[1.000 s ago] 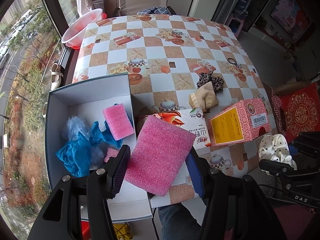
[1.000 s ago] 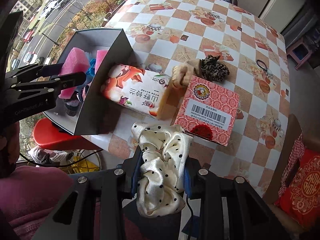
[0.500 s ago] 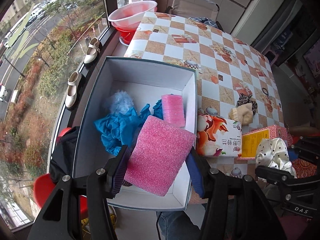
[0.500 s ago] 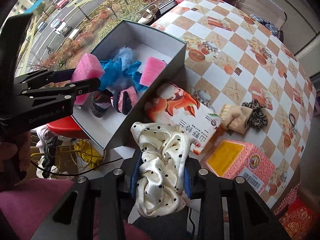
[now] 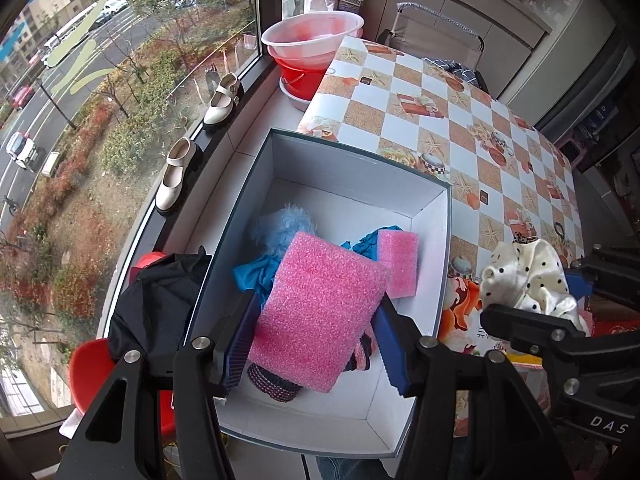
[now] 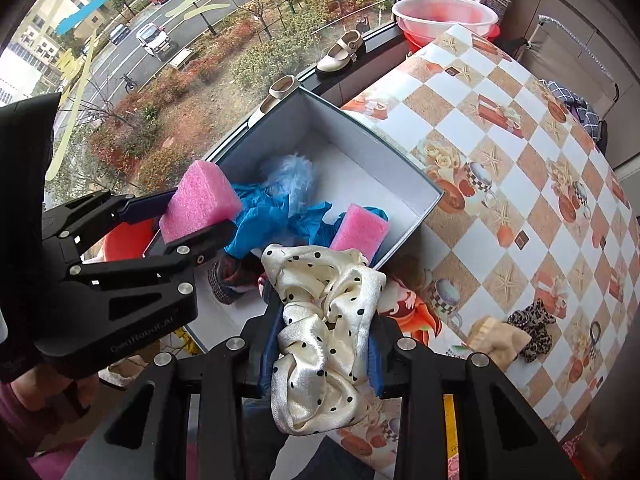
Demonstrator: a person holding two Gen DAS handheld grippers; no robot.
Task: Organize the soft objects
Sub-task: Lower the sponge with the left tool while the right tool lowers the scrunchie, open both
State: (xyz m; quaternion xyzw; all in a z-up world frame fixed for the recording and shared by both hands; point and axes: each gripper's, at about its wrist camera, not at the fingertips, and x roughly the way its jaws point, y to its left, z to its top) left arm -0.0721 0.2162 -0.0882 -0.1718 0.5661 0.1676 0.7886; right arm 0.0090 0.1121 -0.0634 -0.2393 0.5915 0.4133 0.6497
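Above the box point(image 5: 352, 168), the left gripper point(image 5: 316, 344) pinches light, springy pink foam point(image 5: 320, 312) by its edges; the right gripper point(image 6: 320, 344) clamps a slippery satin scrunchie point(image 6: 320, 340) (probably mid-bunch) — both squashable.

A home is indicated: patterned oilcloth surface point(image 5: 404, 120), shoes point(image 5: 221, 100) on windowsill, washbasins point(image 5: 312, 36), street seen below.

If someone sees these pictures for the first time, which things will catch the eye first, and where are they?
First comes the big pink foam block, clamped in the left gripper above the open white box. Next is the cream dotted scrunchie, held in the right gripper near the box's edge. Inside the box lie blue cloth and a smaller pink sponge.
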